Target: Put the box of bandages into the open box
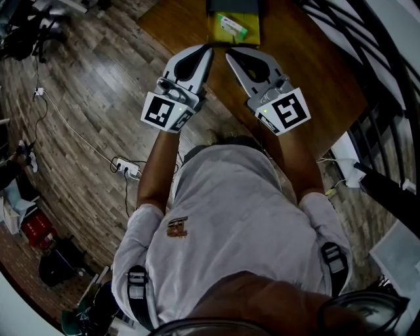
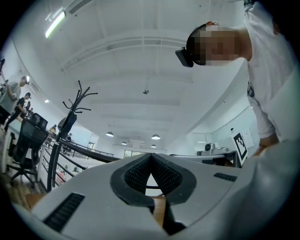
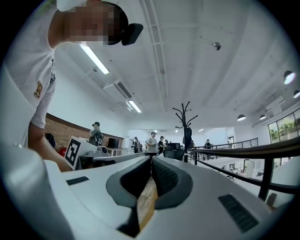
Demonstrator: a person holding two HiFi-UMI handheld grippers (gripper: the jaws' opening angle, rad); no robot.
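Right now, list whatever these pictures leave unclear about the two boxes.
Head view: the bandage box is too small to tell whether it lies in or on the yellow box.
Head view: the dark thing behind is cut by the top edge.
Both gripper views: aimed above the table, neither box shows.

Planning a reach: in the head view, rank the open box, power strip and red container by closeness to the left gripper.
1. open box, just ahead of the left gripper.
2. power strip, on the floor, lower left.
3. red container, far lower left.
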